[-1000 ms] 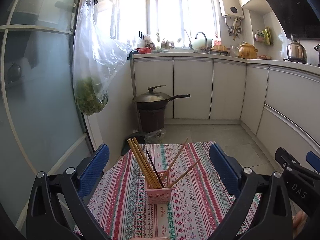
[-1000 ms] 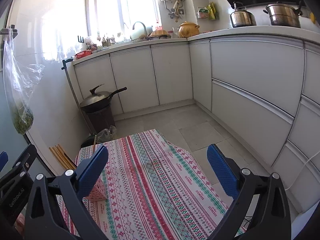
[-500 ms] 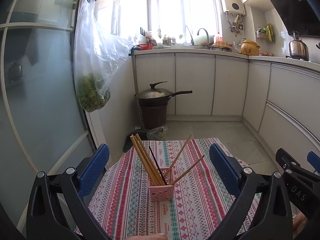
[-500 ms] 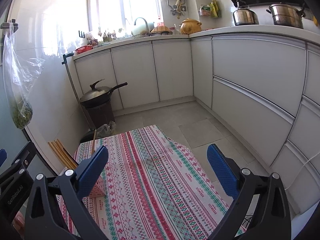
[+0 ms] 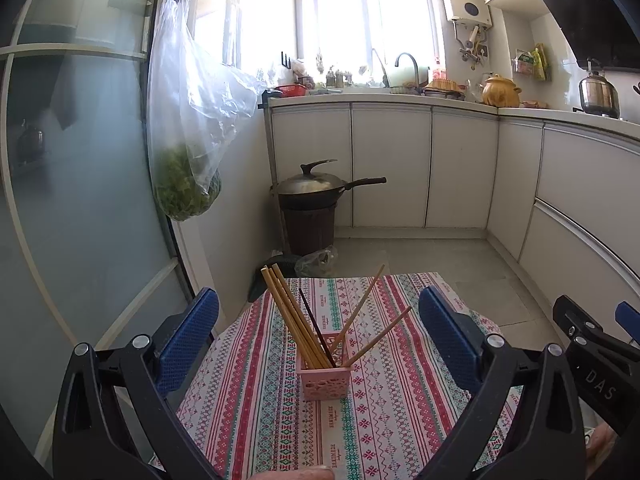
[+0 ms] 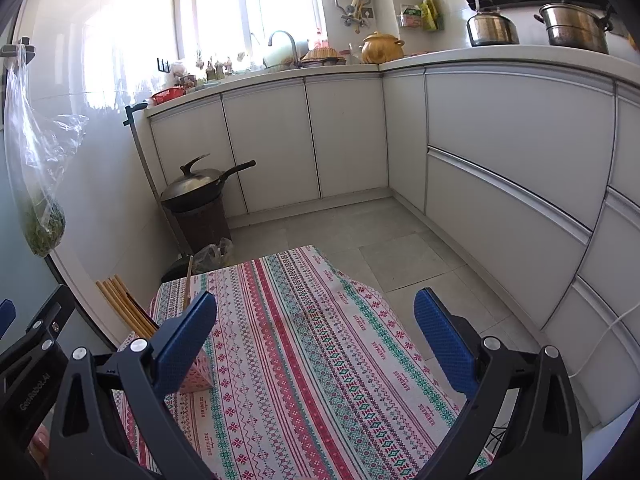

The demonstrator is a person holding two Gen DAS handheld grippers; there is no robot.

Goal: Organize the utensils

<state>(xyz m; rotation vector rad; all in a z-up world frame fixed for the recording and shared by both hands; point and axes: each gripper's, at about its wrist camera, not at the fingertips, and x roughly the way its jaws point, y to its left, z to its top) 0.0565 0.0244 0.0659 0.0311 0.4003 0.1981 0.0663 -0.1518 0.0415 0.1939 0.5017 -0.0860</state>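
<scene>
A small pink perforated holder (image 5: 325,381) stands upright on the striped tablecloth (image 5: 384,408), with several wooden chopsticks (image 5: 294,316) and one dark one leaning out of it. My left gripper (image 5: 319,334) is open, held back from the holder, which sits centred between its blue pads (image 5: 188,340). In the right wrist view the holder (image 6: 197,376) is mostly hidden behind the left blue pad (image 6: 184,342); chopsticks (image 6: 124,307) stick up at the left. My right gripper (image 6: 315,334) is open and empty over the cloth (image 6: 304,352).
A lidded wok (image 5: 320,188) rests on a dark bin by the white cabinets (image 5: 400,164). A plastic bag of greens (image 5: 188,148) hangs on the glass door at left. The other gripper (image 5: 600,364) shows at the right edge. Tiled floor lies beyond the table.
Both views have tilted up slightly and pulled back a little; the holder sits lower in the left wrist frame. Both grippers stay open and empty. Nothing on the table has moved.
</scene>
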